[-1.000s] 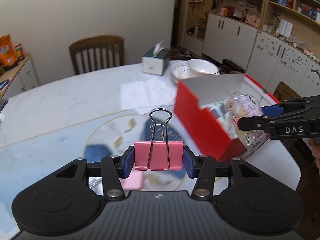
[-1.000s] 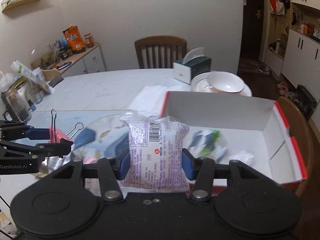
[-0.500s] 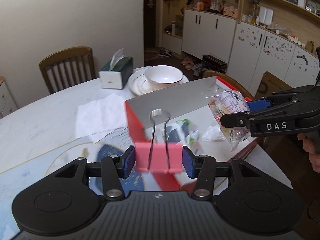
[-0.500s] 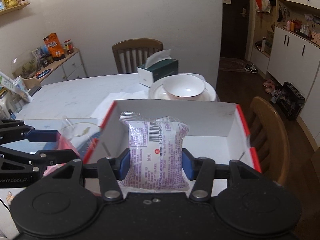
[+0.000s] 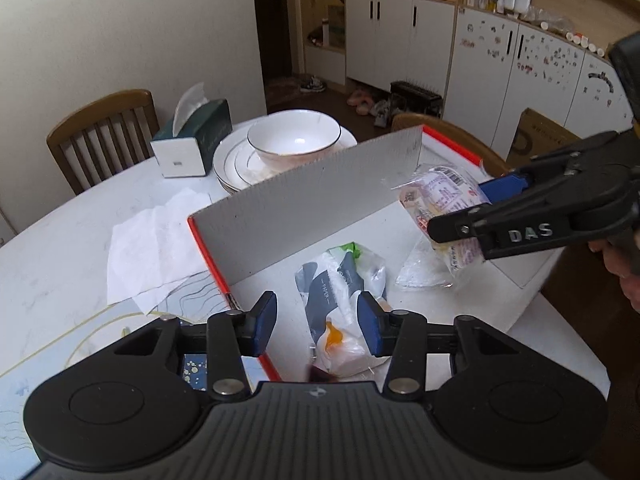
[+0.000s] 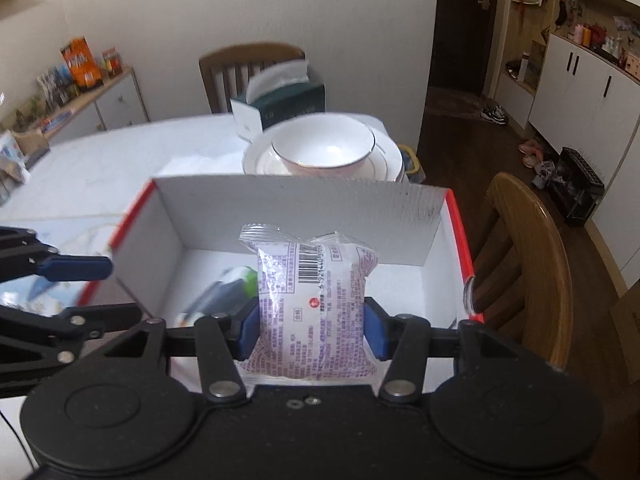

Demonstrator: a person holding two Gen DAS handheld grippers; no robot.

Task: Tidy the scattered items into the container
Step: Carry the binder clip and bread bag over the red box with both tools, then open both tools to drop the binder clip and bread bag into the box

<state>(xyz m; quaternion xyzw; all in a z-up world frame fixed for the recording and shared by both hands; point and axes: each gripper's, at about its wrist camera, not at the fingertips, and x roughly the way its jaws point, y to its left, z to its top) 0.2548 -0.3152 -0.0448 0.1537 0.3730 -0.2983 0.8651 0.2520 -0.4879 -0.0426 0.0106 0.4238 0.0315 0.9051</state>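
One box (image 5: 304, 204), white inside with red edges, sat on the table (image 5: 60, 248). The left gripper (image 5: 316, 322) hung over its near corner with its jaws spread wide and nothing between them. Below it, on the box floor, lay one black-and-white packet (image 5: 340, 280) with a green end, and beside that one flat clear wrapper (image 5: 420, 276). A dark, blurred scrap at the gripper's front edge could not be made out.

The right gripper (image 6: 310, 326) hung above the box with its jaws closed on one purple-printed snack (image 6: 314, 308), held upright, barcode at the top. From the left wrist, that snack (image 5: 440, 196) showed over the box's right part, clear of the floor.

Behind the box stood one bowl (image 5: 294, 144) on stacked plates (image 5: 230, 168), one tissue box (image 5: 192, 136), and a sheet of tissue (image 5: 156, 248) lay flat on the table. Two wooden chairs showed: one (image 5: 100, 132) beyond the table, one (image 6: 524, 264) at the right.
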